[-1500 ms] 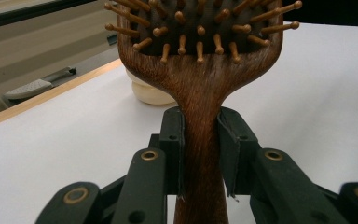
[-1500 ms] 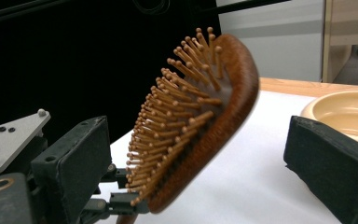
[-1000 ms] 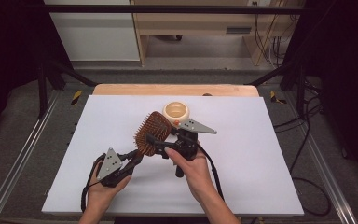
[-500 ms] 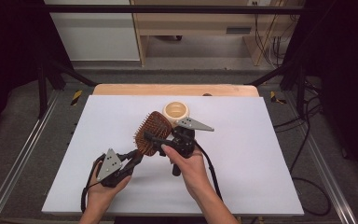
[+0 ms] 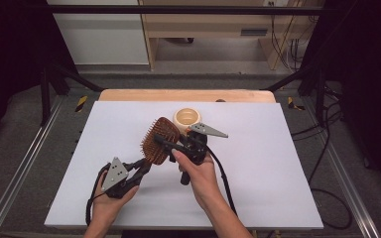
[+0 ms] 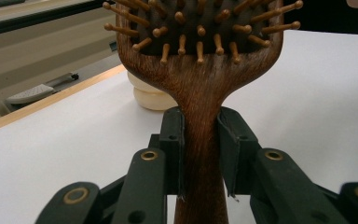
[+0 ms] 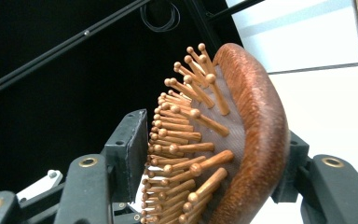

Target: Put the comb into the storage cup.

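Above the white worktop [image 5: 278, 163], the wooden hairbrush [image 5: 158, 140] is held by its handle in the clamped left claw [image 5: 146, 166], while the half-open right claw [image 5: 161, 141], just closing around its head, has not yet clearly gripped.

Two bare forearms are showing, no sleeves, each hand [image 5: 110, 198] carrying a black gripper. The left gripper [image 5: 141, 167] and the right gripper [image 5: 161, 141] are each wearing a grey three-cornered plate dotted with small screws. Black cables are trailing from both. Flat black jaw links are showing brass-coloured rivets, and rectangular black pads are sitting at the jaw ends.
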`<state>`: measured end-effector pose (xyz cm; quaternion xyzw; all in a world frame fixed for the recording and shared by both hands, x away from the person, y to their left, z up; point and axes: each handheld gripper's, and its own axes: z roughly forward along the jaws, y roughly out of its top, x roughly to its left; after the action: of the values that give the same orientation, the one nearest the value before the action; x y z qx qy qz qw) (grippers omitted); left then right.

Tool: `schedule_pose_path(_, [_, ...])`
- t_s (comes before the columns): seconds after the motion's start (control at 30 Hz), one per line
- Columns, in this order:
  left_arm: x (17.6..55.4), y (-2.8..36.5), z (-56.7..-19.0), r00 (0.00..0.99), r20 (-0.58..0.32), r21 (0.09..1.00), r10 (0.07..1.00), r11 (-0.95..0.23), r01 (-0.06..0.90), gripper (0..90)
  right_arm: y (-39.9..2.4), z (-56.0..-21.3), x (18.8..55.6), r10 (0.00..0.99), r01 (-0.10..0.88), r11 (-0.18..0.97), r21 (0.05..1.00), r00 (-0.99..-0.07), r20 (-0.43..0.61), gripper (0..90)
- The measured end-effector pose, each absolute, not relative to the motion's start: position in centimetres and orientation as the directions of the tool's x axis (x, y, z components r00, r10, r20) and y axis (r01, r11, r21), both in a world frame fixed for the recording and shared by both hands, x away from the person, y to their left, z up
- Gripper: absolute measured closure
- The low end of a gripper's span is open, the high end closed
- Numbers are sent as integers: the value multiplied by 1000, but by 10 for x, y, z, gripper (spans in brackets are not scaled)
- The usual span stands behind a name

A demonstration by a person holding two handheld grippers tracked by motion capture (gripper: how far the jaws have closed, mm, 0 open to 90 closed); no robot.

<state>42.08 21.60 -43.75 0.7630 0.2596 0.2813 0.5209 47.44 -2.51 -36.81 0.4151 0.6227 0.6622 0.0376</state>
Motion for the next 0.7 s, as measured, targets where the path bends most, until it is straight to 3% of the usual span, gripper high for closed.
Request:
schedule_pose_path(0.27, [422, 217, -439, 705, 144, 943, 694, -312, 114, 723, -25, -370, 477, 537, 490, -251, 835, -647, 541, 476])
schedule_pose_path(0.7, [423, 216, -439, 707, 117, 951, 698, -283, 122, 723, -22, -365, 473, 549, 463, -239, 853, -660, 512, 520])
